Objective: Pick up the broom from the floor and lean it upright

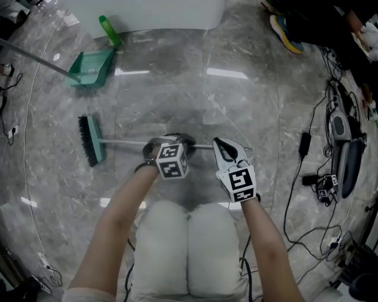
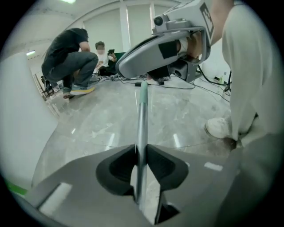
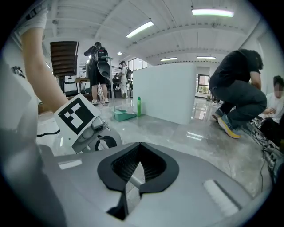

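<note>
The broom lies level, just above the grey marble floor. Its green head with black bristles (image 1: pixel 91 140) is at the left, and its metal handle (image 1: pixel 127 143) runs right. My left gripper (image 1: pixel 167 141) is shut on the handle near its middle. In the left gripper view the pads press the handle (image 2: pixel 142 124) from both sides at the left gripper (image 2: pixel 141 153). My right gripper (image 1: pixel 217 144) is shut on the handle's right end. In the right gripper view the tips of the right gripper (image 3: pixel 139 146) meet, and a sliver of the handle (image 3: pixel 132 179) shows behind them.
A green dustpan (image 1: pixel 91 68) with a long handle stands at the upper left, in front of a white partition (image 1: pixel 147 15). Cables and devices (image 1: pixel 342 147) lie along the right. A crouching person (image 2: pixel 69 53) is nearby. My knees (image 1: pixel 189 248) are below the grippers.
</note>
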`<state>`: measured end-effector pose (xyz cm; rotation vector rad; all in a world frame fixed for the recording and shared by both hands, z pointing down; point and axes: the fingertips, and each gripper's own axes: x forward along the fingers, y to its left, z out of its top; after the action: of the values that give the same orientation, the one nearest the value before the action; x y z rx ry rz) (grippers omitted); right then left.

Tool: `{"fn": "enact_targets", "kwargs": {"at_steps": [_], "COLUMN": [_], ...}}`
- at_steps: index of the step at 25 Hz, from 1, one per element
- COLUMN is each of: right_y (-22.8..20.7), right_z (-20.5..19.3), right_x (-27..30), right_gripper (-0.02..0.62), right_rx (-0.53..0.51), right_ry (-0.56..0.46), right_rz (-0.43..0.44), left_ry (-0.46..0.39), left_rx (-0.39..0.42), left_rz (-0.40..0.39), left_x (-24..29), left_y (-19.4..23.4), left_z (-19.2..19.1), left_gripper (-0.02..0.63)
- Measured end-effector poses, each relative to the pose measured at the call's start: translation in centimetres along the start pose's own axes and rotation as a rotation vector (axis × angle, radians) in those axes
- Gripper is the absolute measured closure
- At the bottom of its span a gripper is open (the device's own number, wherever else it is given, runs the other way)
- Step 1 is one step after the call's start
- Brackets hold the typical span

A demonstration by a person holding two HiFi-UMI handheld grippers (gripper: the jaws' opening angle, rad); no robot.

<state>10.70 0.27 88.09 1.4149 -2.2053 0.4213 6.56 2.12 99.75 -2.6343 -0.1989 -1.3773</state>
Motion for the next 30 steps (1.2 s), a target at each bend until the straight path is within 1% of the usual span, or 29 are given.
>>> {"fn": "enact_targets", "kwargs": {"at_steps": [5,8,10,16,18,22,25,27,30], "right_y": [1.2,1.7,2.1,3.2,3.7,3.3,3.3,3.8,4.6], "right_z": [8.4,13.0,15.2,19.2,20.1,20.4,21.3,22.7,25.5], "right_x": [-4.3,-7.1,-8.6,-12.2,-13.2,-13.1,-13.2,-13.9,-15.0], "right_gripper": [0.592,0.592,0.592,0.592,0.592,0.592,0.592,0.592,0.592], "right_rx": [-0.06,-0.044,-0.043,-0.022,0.019,0.118,0.151,0.139,0.101], "right_ry": [-0.157,-0.244,-0.276,-0.278,-0.269,-0.202,-0.194,-0.191,-0.196], "right_rz": [0.021,0.033,0.043,0.044,0.043,0.023,0.012,0.02,0.046], "left_ry": [-0.066,-0.113,-0.14,-0.235,-0.262,-0.314,-0.35,-0.388,-0.456], "left_rx": [-0.043,-0.072,-0.09,-0.17,-0.198,-0.249,-0.286,-0.337,-0.455], "left_rz": [0.087,0.139,0.168,0.274,0.293,0.354,0.413,0.451,0.529], "left_x": [-6.0,-9.2,-11.3,-18.0,-20.0,-23.1,-25.6,-27.7,-32.0], "left_y": [1.6,2.5,3.0,4.2,4.1,4.8,5.5,6.0,7.9], "left_z": [2.9,4.0,4.7,7.2,7.8,8.4,9.0,9.6,10.4], "left_gripper": [0.525,0.525,0.525,0.528,0.529,0.531,0.531,0.532,0.534]}}
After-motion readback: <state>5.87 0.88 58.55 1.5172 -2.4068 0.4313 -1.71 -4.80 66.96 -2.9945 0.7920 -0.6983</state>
